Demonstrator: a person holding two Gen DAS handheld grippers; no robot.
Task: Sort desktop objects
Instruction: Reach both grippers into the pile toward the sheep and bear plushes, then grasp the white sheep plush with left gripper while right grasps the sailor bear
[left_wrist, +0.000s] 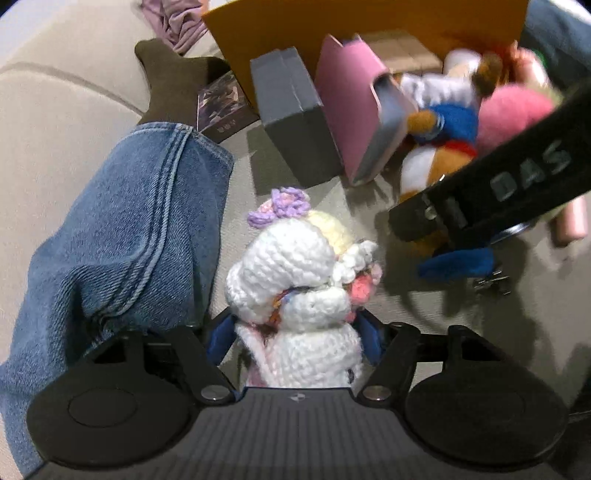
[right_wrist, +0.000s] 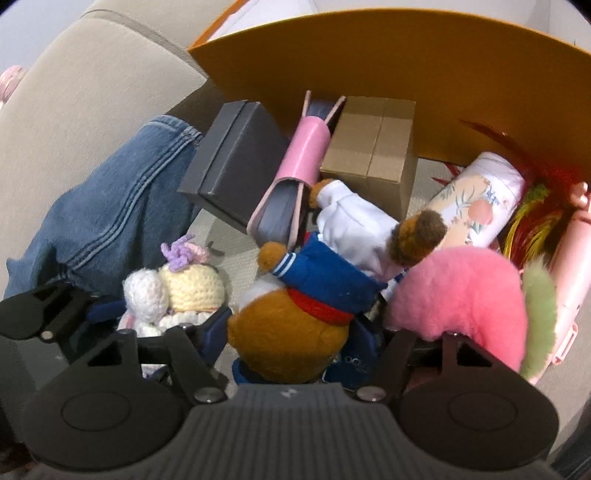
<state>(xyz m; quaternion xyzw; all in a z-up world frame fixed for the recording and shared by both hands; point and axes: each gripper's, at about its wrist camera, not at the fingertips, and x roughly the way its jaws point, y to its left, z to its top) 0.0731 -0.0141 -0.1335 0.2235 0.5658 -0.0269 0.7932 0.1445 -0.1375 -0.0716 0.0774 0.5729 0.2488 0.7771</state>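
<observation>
A white crochet doll (left_wrist: 295, 284) with a purple flower stands upright on the beige cushion (left_wrist: 55, 110). My left gripper (left_wrist: 295, 332) is closed around its lower body, with the blue pads (left_wrist: 221, 336) against both sides. A brown plush bear (right_wrist: 291, 325) in a blue jacket lies between the fingers of my right gripper (right_wrist: 291, 339). Its blue pads (right_wrist: 364, 341) sit close to the bear's flanks without clearly pressing. The right gripper (left_wrist: 458, 258) also shows in the left wrist view, reaching in from the right over the bear (left_wrist: 436, 147).
A leg in blue jeans (left_wrist: 122, 229) lies left of the doll. Behind stand a grey box (right_wrist: 232, 166), a pink wallet (right_wrist: 295, 177), a cardboard box (right_wrist: 373, 147) and an orange bin wall (right_wrist: 406, 66). A pink fluffy toy (right_wrist: 461, 291) and a floral cup (right_wrist: 476, 199) crowd the right.
</observation>
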